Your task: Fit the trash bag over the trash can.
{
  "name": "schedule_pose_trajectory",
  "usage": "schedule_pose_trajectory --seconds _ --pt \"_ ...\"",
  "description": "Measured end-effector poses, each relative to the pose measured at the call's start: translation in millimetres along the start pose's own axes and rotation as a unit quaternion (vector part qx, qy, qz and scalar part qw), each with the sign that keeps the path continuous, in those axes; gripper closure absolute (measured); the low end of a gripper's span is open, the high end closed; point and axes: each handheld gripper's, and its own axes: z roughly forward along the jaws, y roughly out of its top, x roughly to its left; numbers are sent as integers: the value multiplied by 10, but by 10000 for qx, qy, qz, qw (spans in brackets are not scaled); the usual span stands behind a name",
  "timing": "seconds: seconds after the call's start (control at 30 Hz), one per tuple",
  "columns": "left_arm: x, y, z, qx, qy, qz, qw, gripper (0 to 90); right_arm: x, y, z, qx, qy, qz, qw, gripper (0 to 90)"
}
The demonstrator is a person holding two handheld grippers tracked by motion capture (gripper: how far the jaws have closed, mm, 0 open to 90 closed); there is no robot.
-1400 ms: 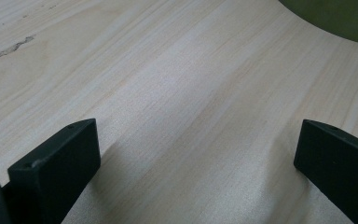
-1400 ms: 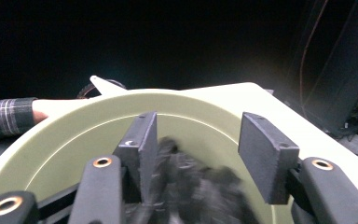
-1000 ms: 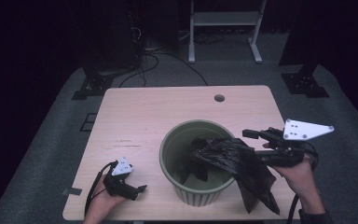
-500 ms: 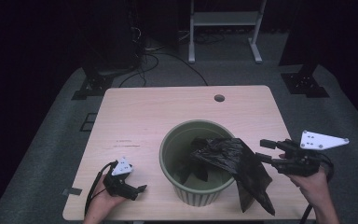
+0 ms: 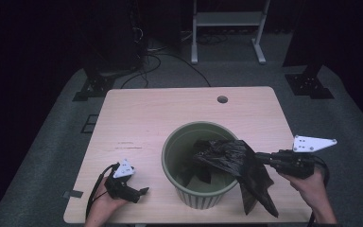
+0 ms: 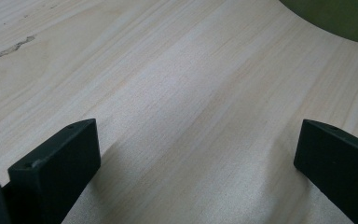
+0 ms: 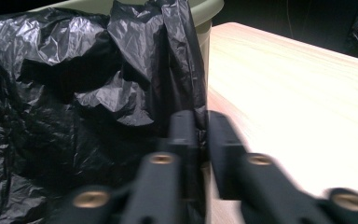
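No readable words, labels, brand names, numbers or signs appear anywhere, whether on the table, the bin, the black bag or either gripper.

Crinkly black bag (image 5: 238, 163) pinched in right gripper (image 5: 261, 157), draped half in, half over green bin (image 5: 189, 142) rim.

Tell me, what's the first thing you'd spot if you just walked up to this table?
Probably the crinkly black bag, half inside the green bin near the table's front edge and spilling over its right rim. The right gripper pinches that bag at the bin's right side. Left of the bin, the left gripper rests on the pale wooden table with its jaws apart.
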Motion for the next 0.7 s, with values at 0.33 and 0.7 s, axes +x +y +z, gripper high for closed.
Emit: schedule_pose_trajectory --seconds 0.33,0.7 --pt "-25 278 -375 -811 -166 27 9966 0 72 276 -31 -346 156 -175 9991 900" --pt "-173 765 -790 -1772 -1085 424 9773 0 150 598 52 -457 238 -466 9976 900"
